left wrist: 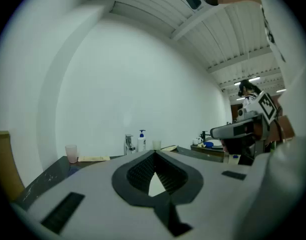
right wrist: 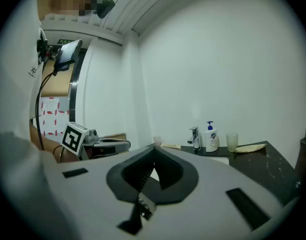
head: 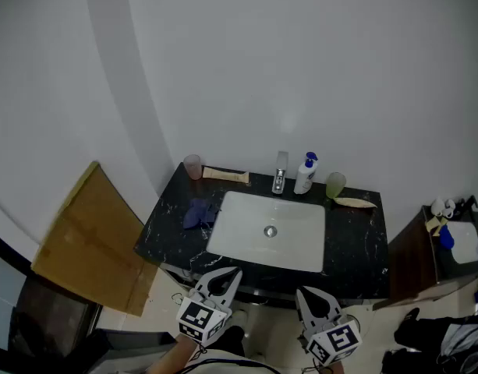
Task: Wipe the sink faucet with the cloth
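Nearest, the left claw (head: 227, 273) and right claw (head: 310, 296) sat clenched and empty at bottom centre. Beyond, a blue cloth (head: 198, 213) lay bunched on the dark surface (head: 355, 244), left of the sink (head: 246, 244). Behind it the faucet (head: 280, 174) stood upright, spout towards the basin, with a soap bottle (head: 305, 174) just right.

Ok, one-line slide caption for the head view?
Shut left gripper and right gripper before the black marble counter; crumpled blue cloth lies left of the white rectangular basin, chrome faucet behind it.
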`<state>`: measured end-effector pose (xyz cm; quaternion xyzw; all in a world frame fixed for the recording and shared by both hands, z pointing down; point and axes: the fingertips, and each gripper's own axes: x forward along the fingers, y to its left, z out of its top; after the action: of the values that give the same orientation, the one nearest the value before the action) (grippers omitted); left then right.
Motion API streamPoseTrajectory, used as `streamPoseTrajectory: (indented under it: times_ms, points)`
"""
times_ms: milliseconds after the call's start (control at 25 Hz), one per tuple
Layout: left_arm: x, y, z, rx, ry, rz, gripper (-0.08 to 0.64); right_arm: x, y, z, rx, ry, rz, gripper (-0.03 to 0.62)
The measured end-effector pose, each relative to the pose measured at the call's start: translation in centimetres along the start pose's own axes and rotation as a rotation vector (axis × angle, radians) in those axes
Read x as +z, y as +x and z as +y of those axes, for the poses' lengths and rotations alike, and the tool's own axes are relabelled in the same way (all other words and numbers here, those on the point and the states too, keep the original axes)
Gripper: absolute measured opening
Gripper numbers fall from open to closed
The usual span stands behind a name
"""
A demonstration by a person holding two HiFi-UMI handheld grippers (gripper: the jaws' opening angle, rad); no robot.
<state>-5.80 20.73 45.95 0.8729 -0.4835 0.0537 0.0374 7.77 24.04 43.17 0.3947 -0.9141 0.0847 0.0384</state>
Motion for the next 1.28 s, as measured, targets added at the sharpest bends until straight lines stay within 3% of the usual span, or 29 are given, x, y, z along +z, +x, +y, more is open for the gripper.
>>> streamPoseTrajectory:
  times_ms: [320, 600, 880, 1280]
  points:
    - [-1.1, 6.4, 10.8, 0.026, 0.022, 0.039, 0.000, 2.5, 9.5, -4.4, -0.021, -0.030, -0.026, 0.006]
    - [-0.2, 10.8, 17.3, -0.009, 0.018, 0.038, 0.000, 4.6, 16.8, -7.2, -0.067, -0.032, -0.035, 0.006]
    - [0.1, 13.5, 20.4, -0.022, 0.014, 0.048, 0.000, 5.2, 20.6, -8.9, -0.075, -0.014, -0.026, 0.006]
    - [-2.2, 14.4, 20.5, 0.047, -0.046, 0.100, 0.000, 5.0, 22.7, -10.6, 0.023, -0.021, 0.005, 0.006]
